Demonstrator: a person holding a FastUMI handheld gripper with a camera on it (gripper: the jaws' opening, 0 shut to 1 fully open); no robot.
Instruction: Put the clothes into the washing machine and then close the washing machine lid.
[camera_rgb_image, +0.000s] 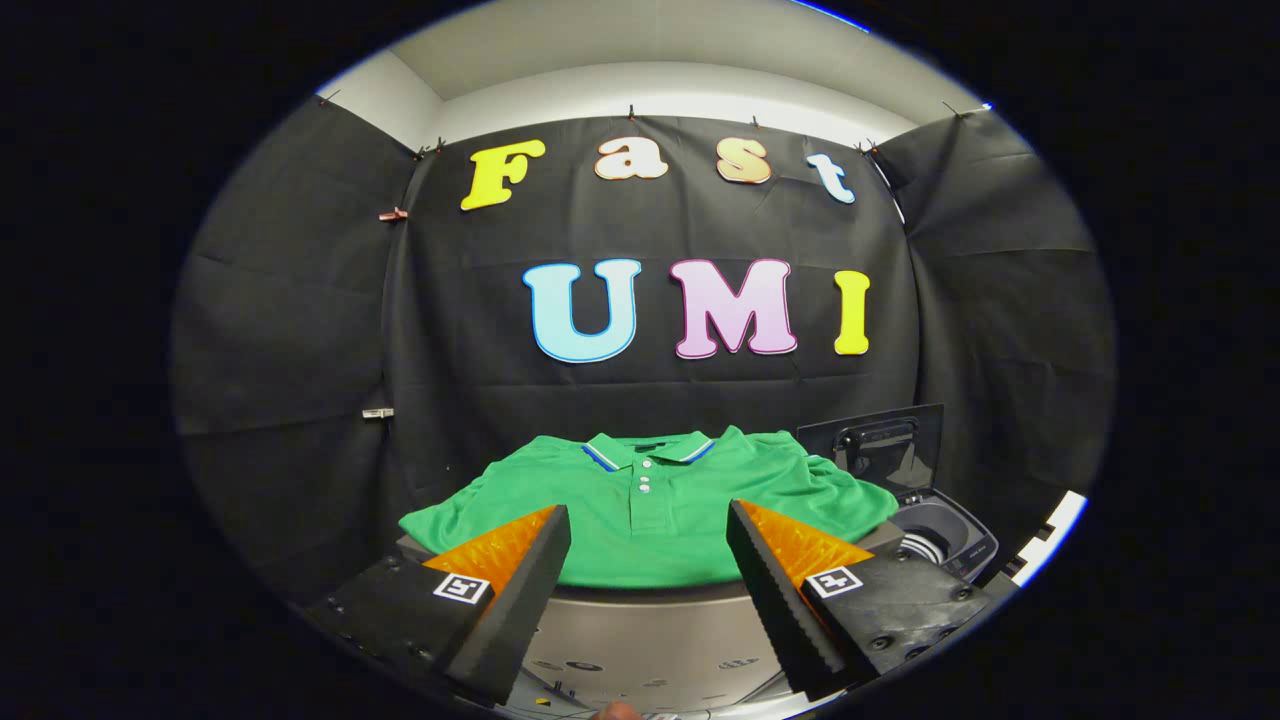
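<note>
One garment is in play: a green polo shirt (650, 505) lying flat and face up on a grey table (640, 625), its collar toward the booth's back wall and its hem toward the gripper (648, 520). Just beside the shirt's right sleeve stands a small washing machine (945, 540), its drum open to view and its dark lid (885, 450) raised upright behind the opening. The shirt looks light and limp, so it will likely sag and trail from whatever point is pinched, and a single thin layer could slip out of the pads. A sensible hold, judging by how it lies, would be a gathered fold near the middle of the body or by the button placket, where enough cloth bunches up to fill the grip and the sleeves hang evenly. The gripper hangs in front of the table's near edge with its jaws spread wide, the two fingers well apart and framing the shirt's lower half; they hold nothing and touch neither cloth nor table.
</note>
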